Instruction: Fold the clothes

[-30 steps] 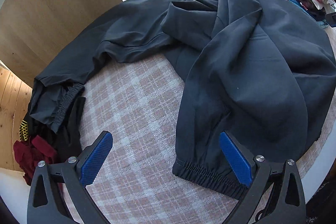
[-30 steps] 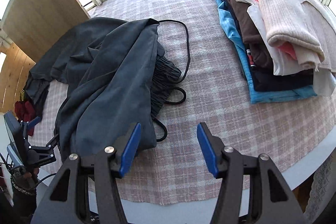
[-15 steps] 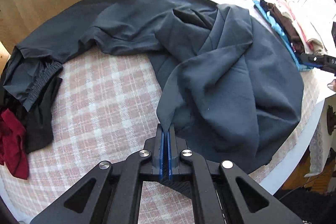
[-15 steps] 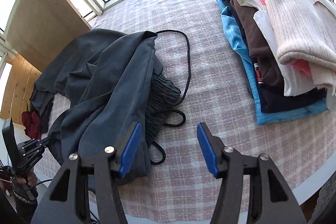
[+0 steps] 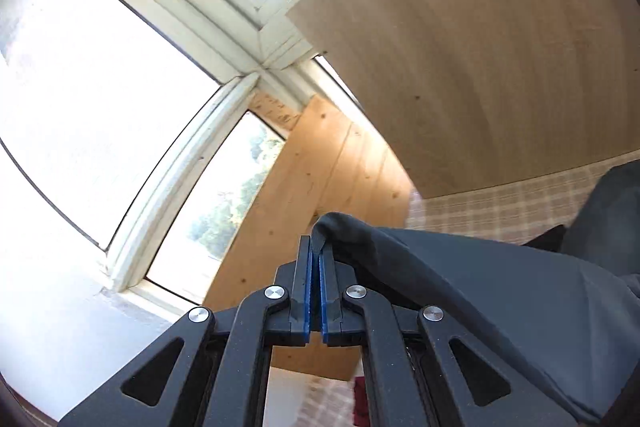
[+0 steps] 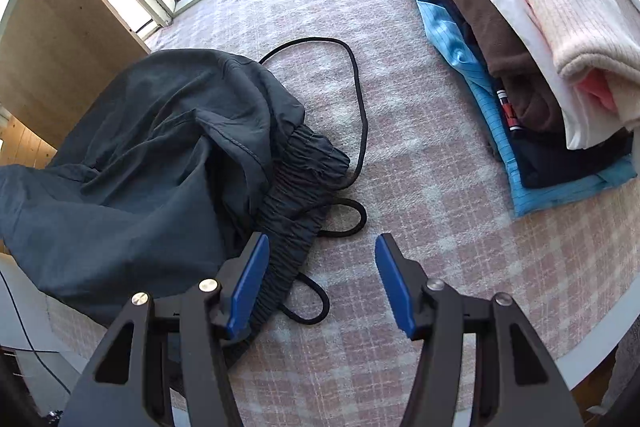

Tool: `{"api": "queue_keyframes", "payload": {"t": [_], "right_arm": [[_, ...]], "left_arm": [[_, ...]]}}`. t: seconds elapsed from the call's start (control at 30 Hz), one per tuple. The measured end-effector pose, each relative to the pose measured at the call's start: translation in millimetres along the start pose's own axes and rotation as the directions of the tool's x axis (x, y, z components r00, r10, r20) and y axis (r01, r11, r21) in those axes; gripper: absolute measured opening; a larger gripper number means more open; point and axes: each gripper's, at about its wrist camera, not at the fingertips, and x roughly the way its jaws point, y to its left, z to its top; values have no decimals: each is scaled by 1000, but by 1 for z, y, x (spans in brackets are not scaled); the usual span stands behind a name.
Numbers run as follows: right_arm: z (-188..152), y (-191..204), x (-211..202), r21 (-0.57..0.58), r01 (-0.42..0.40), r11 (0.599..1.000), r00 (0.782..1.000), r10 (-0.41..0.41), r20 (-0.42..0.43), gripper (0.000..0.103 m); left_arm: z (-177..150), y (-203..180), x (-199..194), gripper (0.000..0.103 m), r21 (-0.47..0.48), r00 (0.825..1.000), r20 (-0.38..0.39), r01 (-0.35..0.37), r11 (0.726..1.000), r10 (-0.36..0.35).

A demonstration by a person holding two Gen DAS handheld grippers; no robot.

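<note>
Grey trousers [image 6: 132,163], one folded pile [image 6: 532,39]

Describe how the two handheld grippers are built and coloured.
Both look alike: the left gripper and right gripper have matte black angular frames with triangular cut-outs, silver round pivot screws, and two fingers faced with ribbed blue pads. No markings, hands or sleeves show.

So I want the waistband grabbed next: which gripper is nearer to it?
Right. The right gripper hangs open just over the waistband; the left gripper is shut on another part of the trousers, lifted.
</note>
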Motion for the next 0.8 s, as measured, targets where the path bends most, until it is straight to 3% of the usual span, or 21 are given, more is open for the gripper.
{"api": "queue_keyframes", "payload": {"t": [0.2, 0.27, 0.33, 0.43, 0.57, 0.7, 0.8], "right_arm": [[10, 4, 37, 18, 56, 998, 998, -55, -43, 55], [10, 5, 44, 11, 72, 997, 996, -71, -51, 55], [9, 7, 46, 6, 78, 997, 996, -78, -47, 56], [10, 10, 47, -2, 79, 997, 996, -79, -38, 57], [15, 9, 40, -8, 39, 999, 999, -39, -12, 57], [13, 2, 29, 13, -4, 1000, 1000, 4, -2, 57], [3, 11, 27, -27, -14, 1000, 1000, 13, -17, 57]], "left_arm": [[-31, -16, 9, 9, 84, 999, -6, 51, 995, -50], [-42, -30, 4, 24, 150, 1000, 6, 26, 988, -27], [-51, -42, -1, 53, 209, 1000, 22, 15, 978, -20], [-65, -52, -3, 54, 267, 999, 5, 30, 963, -32], [-95, -43, -6, 54, 294, 999, -34, -12, 956, 23], [-116, -25, -52, 54, 290, 1000, -2, 30, 957, -31], [-121, -32, -109, 53, 287, 988, 53, 125, 950, -146]]}}
